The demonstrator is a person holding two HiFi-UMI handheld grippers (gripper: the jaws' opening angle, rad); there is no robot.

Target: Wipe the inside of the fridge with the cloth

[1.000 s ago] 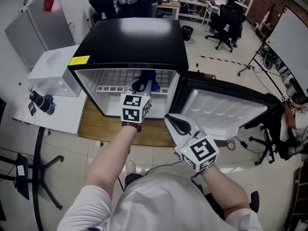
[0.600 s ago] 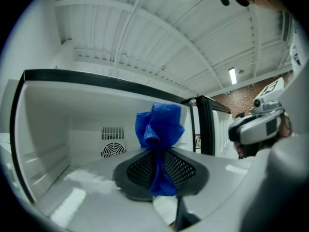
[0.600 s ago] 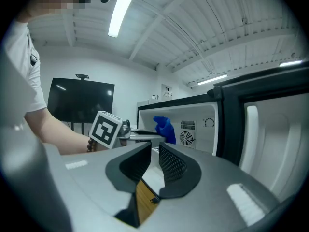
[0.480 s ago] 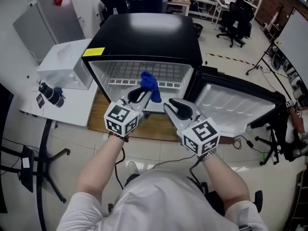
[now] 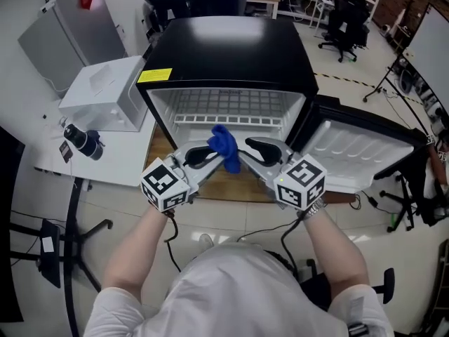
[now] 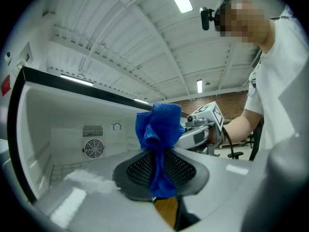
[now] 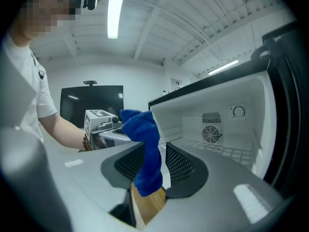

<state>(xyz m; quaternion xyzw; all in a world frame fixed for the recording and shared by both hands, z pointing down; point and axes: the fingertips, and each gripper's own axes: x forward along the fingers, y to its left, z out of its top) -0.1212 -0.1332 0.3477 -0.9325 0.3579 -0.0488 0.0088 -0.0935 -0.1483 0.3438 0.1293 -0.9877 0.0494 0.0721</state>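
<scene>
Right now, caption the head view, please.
Left tongs pinch blue cloth before open fridge; right tongs, just opened, straddle it.

A white short-sleeved T-shirt is worn, and a small dark mark is noted on its sleeve. Directly behind the left gripper, a band of dark beads is seen at the wrist. Behind the right gripper, a wristband is recorded. Each gripper is built as a light grey shell fitted with black mesh-textured pads. At the rear, each is capped by a white cube printed with black square markers. A black cable is trailed back from each handle. A small black camera is mounted at the head.
</scene>
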